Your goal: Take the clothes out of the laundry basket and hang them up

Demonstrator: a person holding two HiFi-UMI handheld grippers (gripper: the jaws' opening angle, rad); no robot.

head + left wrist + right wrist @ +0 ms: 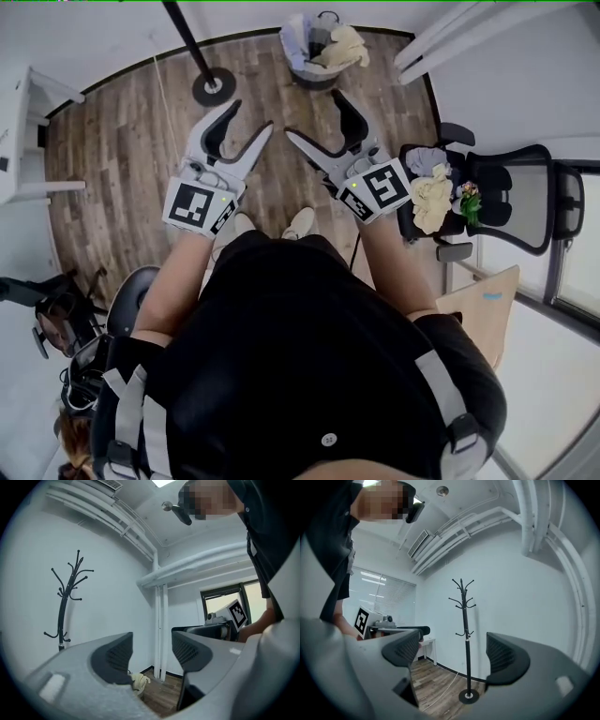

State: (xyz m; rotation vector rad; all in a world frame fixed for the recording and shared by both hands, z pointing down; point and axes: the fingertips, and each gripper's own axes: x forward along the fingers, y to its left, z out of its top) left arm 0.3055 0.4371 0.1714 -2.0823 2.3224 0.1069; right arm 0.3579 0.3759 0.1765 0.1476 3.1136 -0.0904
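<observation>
The laundry basket (pixel 305 67) stands on the wooden floor ahead, with a cream garment (pixel 345 47) and grey clothes in it. In the left gripper view the cream garment (pixel 139 680) peeks out low behind the left jaw. The black coat rack (pixel 465 634) stands on its round base (pixel 214 86) to the left of the basket, and shows as well as the coat rack (pixel 68 599) against the white wall. My left gripper (pixel 251 114) and right gripper (pixel 312 112) are held level side by side in front of me, short of the basket. Both are open with nothing between the jaws.
A black office chair (pixel 511 192) at the right carries more clothes, cream and grey (pixel 433 195). A white table (pixel 23 141) stands at the left wall, a wooden board (pixel 483 309) leans at the right, and dark equipment (pixel 56 323) sits low at the left.
</observation>
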